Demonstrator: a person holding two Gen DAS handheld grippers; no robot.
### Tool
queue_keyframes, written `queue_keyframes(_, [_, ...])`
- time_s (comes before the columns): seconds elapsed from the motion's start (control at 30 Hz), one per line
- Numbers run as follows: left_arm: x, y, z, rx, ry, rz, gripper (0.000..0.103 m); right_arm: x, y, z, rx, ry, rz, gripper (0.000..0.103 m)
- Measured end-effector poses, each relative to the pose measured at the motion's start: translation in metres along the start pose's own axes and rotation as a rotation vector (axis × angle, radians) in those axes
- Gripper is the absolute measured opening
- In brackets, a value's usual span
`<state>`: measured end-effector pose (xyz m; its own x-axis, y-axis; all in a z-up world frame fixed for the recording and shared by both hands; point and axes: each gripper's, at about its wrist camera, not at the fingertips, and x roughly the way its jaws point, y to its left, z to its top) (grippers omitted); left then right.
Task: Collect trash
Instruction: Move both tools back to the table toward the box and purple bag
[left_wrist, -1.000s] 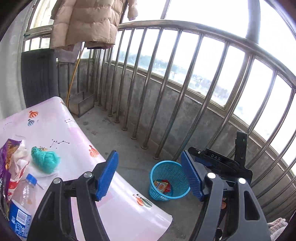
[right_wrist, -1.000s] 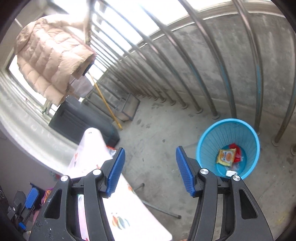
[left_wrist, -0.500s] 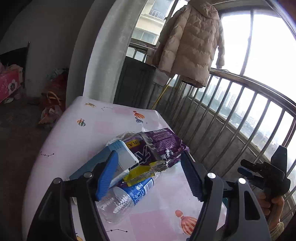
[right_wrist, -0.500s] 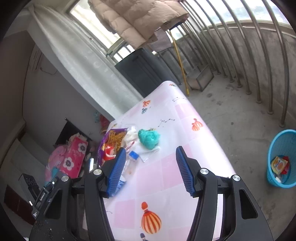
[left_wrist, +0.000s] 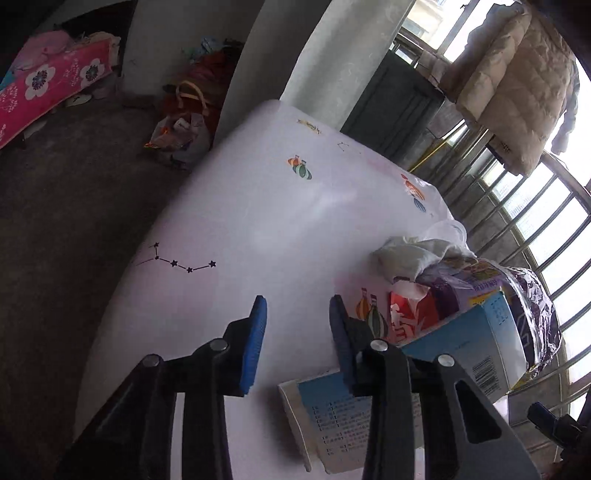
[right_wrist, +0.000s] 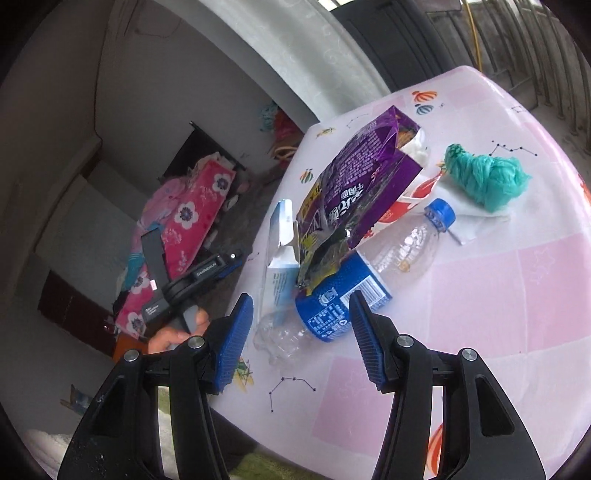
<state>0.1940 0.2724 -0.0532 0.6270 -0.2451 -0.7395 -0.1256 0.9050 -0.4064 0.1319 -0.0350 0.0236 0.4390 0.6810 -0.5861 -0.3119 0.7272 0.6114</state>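
Observation:
Trash is heaped on the pink-and-white table (right_wrist: 498, 295): a clear plastic bottle with a blue label (right_wrist: 332, 306), a purple snack bag (right_wrist: 358, 184), a blue-white carton (right_wrist: 280, 251), a green plastic wad (right_wrist: 487, 177) and white tissue (left_wrist: 417, 254). My right gripper (right_wrist: 301, 332) hovers over the bottle's base; its jaws are closing slightly and the pads do not touch the bottle. My left gripper (left_wrist: 297, 332) is above bare tablecloth just left of the carton (left_wrist: 480, 354) and purple bag (left_wrist: 517, 295). Its jaws are closing with nothing between them.
A hand holds the left gripper (right_wrist: 231, 260) off the table's left edge. Pink flowered bedding (right_wrist: 184, 214) and bags (left_wrist: 181, 133) lie on the floor beyond. A dark cabinet (left_wrist: 399, 107), a hanging puffer coat (left_wrist: 517, 85) and the balcony railing (left_wrist: 535, 229) stand behind the table.
Both grippers swung away from the blue basket on the balcony floor to the table's trash pile. The left jaws narrowed and now sit left of the carton.

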Motion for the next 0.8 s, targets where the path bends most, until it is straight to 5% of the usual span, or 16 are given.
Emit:
queue_keyframes(0.3, [0.000,-0.011,-0.053,0.022,0.132,-0.109,0.028,0.026,0.003,-0.013,0.023,0.103,0.036,0.053])
queue_keyframes(0.6, [-0.024,-0.026,-0.102,0.006,0.162,-0.193,0.026,0.026,0.000,-0.015,0.032,0.110,0.025,0.052])
queue_keyframes(0.8, [-0.030,-0.035,-0.108,0.033,0.142,-0.185,0.026,0.033,0.007,-0.009,0.009,0.139,-0.028,0.052])
